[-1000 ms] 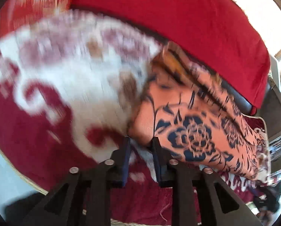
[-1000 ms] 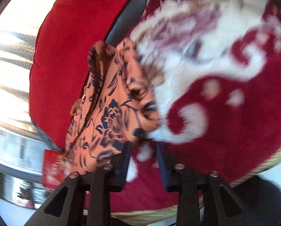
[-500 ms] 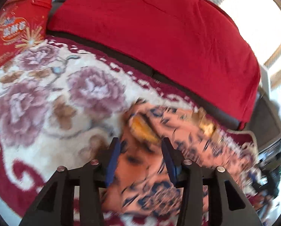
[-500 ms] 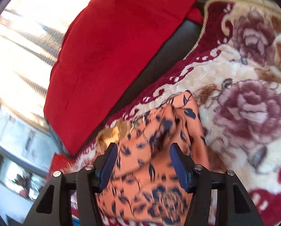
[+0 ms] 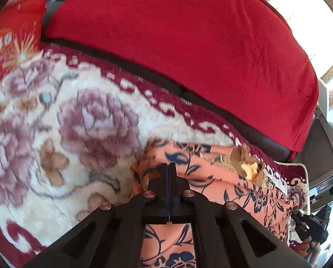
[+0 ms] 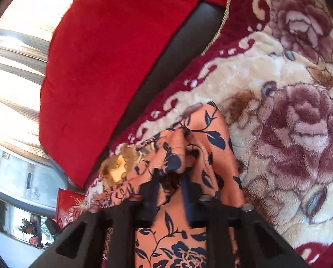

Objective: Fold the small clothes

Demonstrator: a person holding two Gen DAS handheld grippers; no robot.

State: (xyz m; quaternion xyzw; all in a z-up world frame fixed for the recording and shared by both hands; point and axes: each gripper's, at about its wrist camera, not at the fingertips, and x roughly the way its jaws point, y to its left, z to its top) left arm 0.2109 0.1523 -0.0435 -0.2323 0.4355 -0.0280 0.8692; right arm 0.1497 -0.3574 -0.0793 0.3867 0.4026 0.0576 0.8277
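An orange garment with dark blue flowers (image 5: 222, 185) lies crumpled on a plush rose-patterned blanket (image 5: 95, 120). It has a yellow-brown frilled piece (image 5: 249, 165) at its far edge. My left gripper (image 5: 169, 166) is shut, its tips pressed together into the garment's left end. In the right wrist view the garment (image 6: 202, 138) bunches up over my right gripper (image 6: 169, 178). Those jaws are closing, and a fold of the cloth is pinched between them. The frilled piece (image 6: 117, 165) shows to the left of them.
A big red cushion (image 5: 188, 44) lies along the far side of the blanket (image 6: 300, 120), with a dark sofa seat beneath it. A red printed packet (image 5: 5, 44) sits at the far left. Bright windows stand behind the cushion (image 6: 103, 67).
Both grippers have moved across the blanket onto the orange garment. Their jaws stood wide over the cloth half a second ago and have now closed on it.
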